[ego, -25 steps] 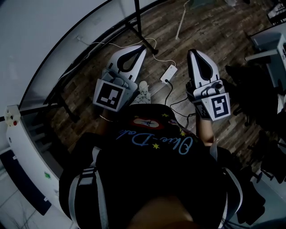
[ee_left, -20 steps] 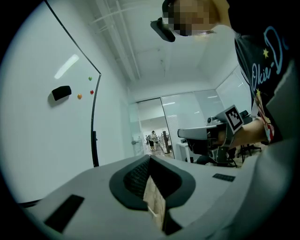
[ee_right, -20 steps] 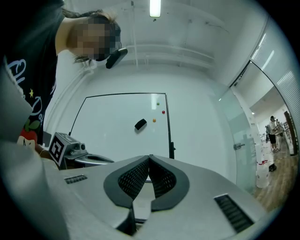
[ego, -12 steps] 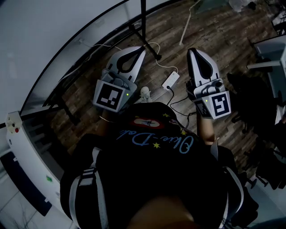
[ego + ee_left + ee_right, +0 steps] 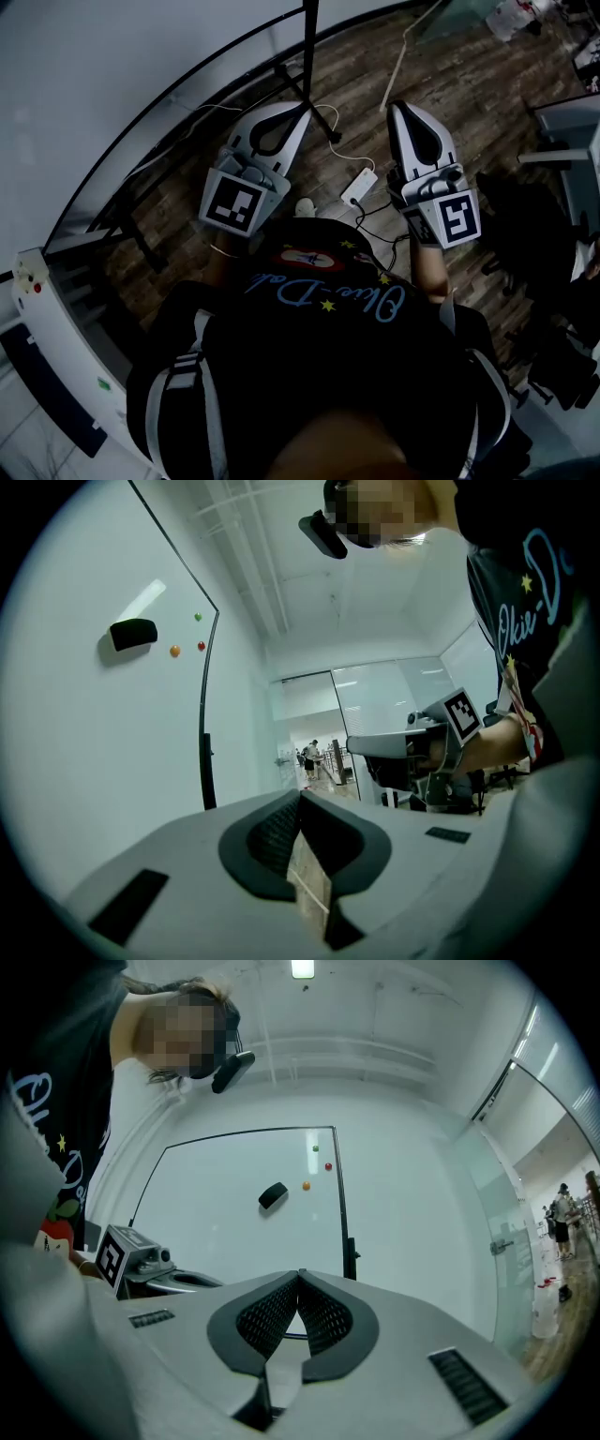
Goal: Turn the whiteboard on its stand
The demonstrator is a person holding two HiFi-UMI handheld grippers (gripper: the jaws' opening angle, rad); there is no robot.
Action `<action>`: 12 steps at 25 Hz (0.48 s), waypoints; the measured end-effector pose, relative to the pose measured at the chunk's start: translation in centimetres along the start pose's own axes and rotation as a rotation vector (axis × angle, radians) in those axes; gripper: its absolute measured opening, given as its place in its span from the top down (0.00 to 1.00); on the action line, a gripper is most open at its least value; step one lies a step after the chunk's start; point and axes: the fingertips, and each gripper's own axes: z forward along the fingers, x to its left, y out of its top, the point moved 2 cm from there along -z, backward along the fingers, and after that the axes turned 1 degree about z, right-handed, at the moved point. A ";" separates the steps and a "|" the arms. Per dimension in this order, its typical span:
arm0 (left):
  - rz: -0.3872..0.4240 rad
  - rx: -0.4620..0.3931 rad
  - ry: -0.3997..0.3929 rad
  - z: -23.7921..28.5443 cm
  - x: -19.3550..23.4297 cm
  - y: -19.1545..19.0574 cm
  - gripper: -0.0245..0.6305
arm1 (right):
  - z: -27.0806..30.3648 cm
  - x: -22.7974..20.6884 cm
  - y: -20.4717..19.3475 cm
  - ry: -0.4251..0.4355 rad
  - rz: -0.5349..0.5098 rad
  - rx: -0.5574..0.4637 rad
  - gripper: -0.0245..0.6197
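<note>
The left gripper [image 5: 301,107] and right gripper [image 5: 399,109] are pressed shut, and nothing is held. The whiteboard [image 5: 112,75] is seen at ten o'clock, not touched. The plug strip [image 5: 359,187] at twelve o'clock could be tripped on.

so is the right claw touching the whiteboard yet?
Apart. In the right gripper view the right claw is shut on nothing, and the whiteboard stands well beyond its tips, with its whole framed face in sight.
</note>
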 end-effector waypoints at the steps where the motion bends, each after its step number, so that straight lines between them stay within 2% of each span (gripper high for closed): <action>1: -0.003 -0.001 0.001 0.2 0.4 -0.1 0.94 | 0.5 -0.1 -0.1 0.002 0.006 -0.004 0.93; 8: 0.007 0.006 0.009 1.2 3.0 -0.6 0.94 | 3.6 -0.3 -1.0 0.025 0.011 0.017 0.93; 12: 0.002 0.006 0.005 1.2 3.7 -0.9 0.94 | 4.4 -0.5 -0.5 0.018 0.029 -0.018 0.93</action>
